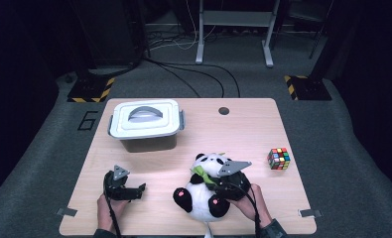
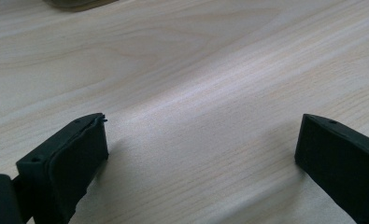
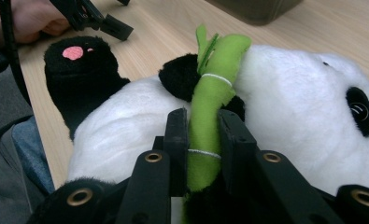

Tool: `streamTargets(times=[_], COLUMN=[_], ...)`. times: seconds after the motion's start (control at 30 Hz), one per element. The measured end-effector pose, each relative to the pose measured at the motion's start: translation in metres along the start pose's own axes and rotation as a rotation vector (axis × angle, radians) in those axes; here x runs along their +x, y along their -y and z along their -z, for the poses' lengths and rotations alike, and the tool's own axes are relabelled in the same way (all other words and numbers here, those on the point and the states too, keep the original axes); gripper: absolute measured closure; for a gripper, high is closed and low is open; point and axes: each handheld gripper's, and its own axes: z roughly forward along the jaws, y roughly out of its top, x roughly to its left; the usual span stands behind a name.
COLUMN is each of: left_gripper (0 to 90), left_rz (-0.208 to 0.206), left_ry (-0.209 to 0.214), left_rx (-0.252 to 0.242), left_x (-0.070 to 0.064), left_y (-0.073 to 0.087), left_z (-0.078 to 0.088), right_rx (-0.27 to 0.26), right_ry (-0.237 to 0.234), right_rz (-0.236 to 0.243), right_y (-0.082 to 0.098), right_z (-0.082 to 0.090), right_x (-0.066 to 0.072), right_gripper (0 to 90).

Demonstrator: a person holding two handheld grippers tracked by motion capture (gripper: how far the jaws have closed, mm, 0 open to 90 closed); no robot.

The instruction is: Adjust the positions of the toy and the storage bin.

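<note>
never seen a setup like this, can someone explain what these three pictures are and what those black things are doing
A person sits at a light wooden table, holding a black two-jaw claw in each hand. One picture looks down from above; the other two come from cameras riding on each claw. On the table lie a grey lidded plastic box, a multicoloured puzzle cube and a black-and-white plush panda. The right claw is shut on the panda's green fabric bamboo stalk. The left claw is open over bare wood.
</note>
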Motion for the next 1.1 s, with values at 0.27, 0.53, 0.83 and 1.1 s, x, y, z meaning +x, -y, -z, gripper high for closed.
streamTargets(times=[0.27,0.53,0.83,1.1], left_gripper=[2.1,2.1,2.1,2.1], left_rz=[0.001,0.000,0.000,0.000], left_ry=[0.000,0.000,0.000,0.000], left_rx=[0.000,0.000,0.000,-0.001], left_x=[0.000,0.000,0.000,0.000], left_y=[0.000,0.000,0.000,0.000], left_z=[0.000,0.000,0.000,0.000], right_rx=[-0.051,-0.083,-0.110,-0.132], right_ry=[0.025,0.097,0.194,0.261], right_rz=[-0.021,-0.047,-0.082,-0.106], right_y=[0.003,0.008,0.014,0.018], right_z=[0.008,0.024,0.040,0.047], right_x=[-0.003,-0.011,-0.027,-0.042], right_gripper=[75.4,75.5,75.4,75.4])
